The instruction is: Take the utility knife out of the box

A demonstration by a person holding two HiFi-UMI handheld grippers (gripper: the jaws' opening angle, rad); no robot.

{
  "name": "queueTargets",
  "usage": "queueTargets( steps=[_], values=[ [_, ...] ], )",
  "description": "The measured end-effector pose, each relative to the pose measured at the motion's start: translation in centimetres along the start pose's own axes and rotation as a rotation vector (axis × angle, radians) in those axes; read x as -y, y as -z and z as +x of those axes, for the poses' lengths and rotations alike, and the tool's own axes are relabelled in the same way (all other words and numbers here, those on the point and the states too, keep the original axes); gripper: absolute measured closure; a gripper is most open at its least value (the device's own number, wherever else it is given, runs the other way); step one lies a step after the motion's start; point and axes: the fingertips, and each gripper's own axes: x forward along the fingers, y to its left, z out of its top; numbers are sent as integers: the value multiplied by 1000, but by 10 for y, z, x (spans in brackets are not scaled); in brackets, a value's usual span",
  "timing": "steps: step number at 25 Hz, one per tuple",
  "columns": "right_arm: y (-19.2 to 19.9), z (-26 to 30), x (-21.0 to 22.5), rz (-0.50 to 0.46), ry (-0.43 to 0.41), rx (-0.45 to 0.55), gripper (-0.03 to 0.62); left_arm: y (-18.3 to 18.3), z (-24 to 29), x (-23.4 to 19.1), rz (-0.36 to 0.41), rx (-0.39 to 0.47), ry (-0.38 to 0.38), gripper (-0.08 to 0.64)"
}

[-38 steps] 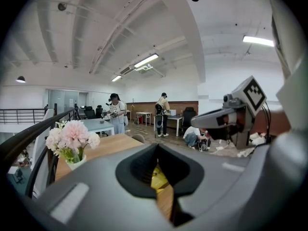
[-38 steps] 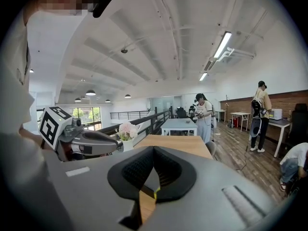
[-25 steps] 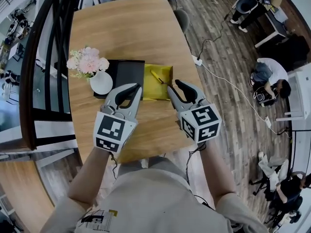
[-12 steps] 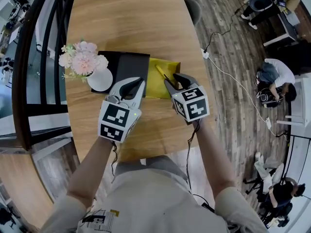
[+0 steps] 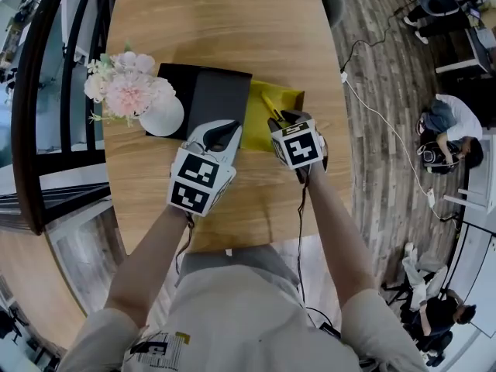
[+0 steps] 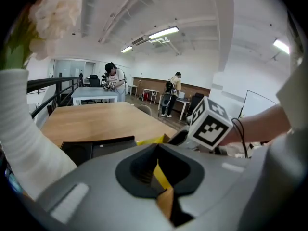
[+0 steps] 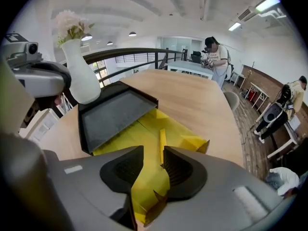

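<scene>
The utility knife [image 5: 270, 103], slim and yellow, lies in the open yellow box [image 5: 256, 121] on the wooden table. My right gripper [image 5: 280, 118] points steeply down over the box's near end. In the right gripper view its jaws [image 7: 154, 160] stand apart and are closing. The knife [image 7: 162, 141] shows through the gap, just beyond the tips, with no pad touching it. My left gripper [image 5: 227, 132] hovers at the box's near left corner, beside the black lid [image 5: 217, 99]. Its tips [image 6: 156, 150] meet with nothing held.
A white vase [image 5: 163, 116] of pink flowers [image 5: 128, 91] stands against the lid's left side. The lid [image 7: 113, 114] lies propped to the left of the yellow box floor [image 7: 130, 134]. A black railing runs along the table's left edge. People and desks are far off.
Both grippers have come down and forward toward the box. The right one has tipped more steeply and now sits right over the knife's near end.
</scene>
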Motion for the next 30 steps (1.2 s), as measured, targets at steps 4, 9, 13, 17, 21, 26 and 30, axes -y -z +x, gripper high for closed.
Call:
queueTargets(
  steps=[4, 9, 13, 17, 21, 26, 30],
  values=[
    [11, 30, 4, -9, 3, -64, 465, 6, 6, -10, -15, 18, -24, 558],
    [10, 50, 10, -64, 61, -115, 468, 16, 9, -17, -14, -3, -36, 558],
    [16, 57, 13, -102, 89, -190, 480, 21, 8, -17, -23, -9, -40, 558],
    [22, 62, 12, -148, 91, -271, 484, 25, 8, -16, -28, -12, -37, 558],
    [27, 63, 13, -201, 111, -316, 537, 29, 7, -11, -34, -20, -25, 558],
    [24, 60, 9, -241, 112, -275, 539, 32, 3, -9, -32, -25, -21, 558],
    [20, 45, 6, -163, 90, -200, 540, 27, -4, -4, -20, -21, -23, 558]
  ],
)
